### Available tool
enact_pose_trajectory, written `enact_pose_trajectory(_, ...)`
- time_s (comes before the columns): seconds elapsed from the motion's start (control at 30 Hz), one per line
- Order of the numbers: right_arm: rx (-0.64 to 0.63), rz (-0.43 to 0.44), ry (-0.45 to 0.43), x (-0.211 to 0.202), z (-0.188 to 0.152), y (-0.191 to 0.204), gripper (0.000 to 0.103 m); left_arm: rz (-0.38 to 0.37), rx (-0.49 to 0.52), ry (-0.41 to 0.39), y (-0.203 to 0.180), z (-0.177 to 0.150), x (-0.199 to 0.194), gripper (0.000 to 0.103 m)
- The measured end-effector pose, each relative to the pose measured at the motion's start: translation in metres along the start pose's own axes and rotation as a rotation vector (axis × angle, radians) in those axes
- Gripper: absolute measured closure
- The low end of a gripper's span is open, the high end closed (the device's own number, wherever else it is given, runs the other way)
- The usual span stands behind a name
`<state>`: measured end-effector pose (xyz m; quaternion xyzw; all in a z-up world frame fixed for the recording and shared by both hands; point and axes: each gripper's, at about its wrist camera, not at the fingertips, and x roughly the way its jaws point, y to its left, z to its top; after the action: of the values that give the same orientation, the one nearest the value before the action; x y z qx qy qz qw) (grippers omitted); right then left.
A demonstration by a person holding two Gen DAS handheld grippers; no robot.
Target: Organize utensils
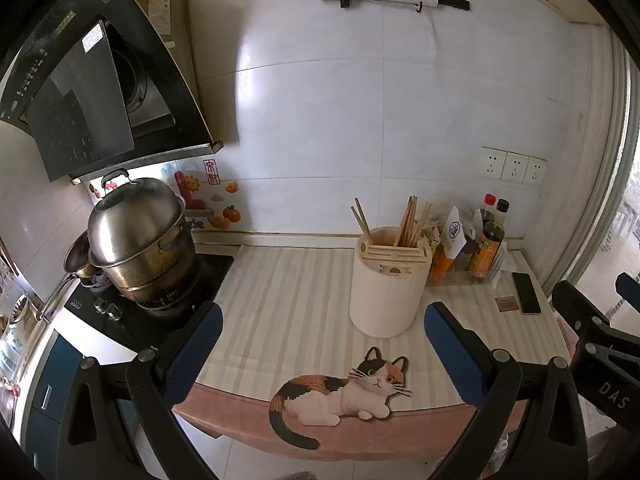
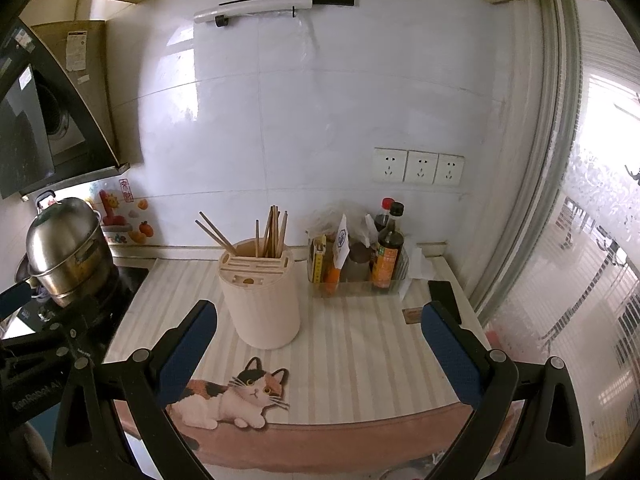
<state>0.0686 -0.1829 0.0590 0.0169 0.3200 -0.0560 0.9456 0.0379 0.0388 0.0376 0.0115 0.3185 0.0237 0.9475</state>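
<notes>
A cream utensil holder (image 1: 386, 284) stands on the striped mat (image 1: 288, 304) on the counter. Several wooden chopsticks (image 1: 412, 222) stand in its back slot, and two more (image 1: 361, 216) lean at its left side. The holder (image 2: 262, 294) and chopsticks (image 2: 272, 234) also show in the right wrist view. My left gripper (image 1: 322, 322) is open and empty, near the mat's front edge, short of the holder. My right gripper (image 2: 320, 326) is open and empty, also in front of the holder. The right gripper's body shows at the right edge of the left wrist view (image 1: 592, 332).
A clear tray with sauce bottles (image 2: 386, 252) stands right of the holder by the wall. A phone (image 1: 526, 292) and a small brown square (image 1: 506, 303) lie at the mat's right. A steel pot (image 1: 140, 236) sits on the stove at left. A cat picture (image 1: 344, 392) marks the mat's front.
</notes>
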Motion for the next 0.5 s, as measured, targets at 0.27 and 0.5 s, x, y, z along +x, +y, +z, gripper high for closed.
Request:
enact_pose_trajectory(0.27,0.004,-0.002,-0.002,-0.001,0.0,-0.001,0.0,0.0,0.001,0.0,0.0007,0.0017,0.0004,0.0)
enact_pose_trajectory(0.5,0.005,-0.003,-0.004,-0.0011,0.0004,-0.0007,0.0,0.008,-0.003,0.002,0.0023,0.0027,0.0027,0.0)
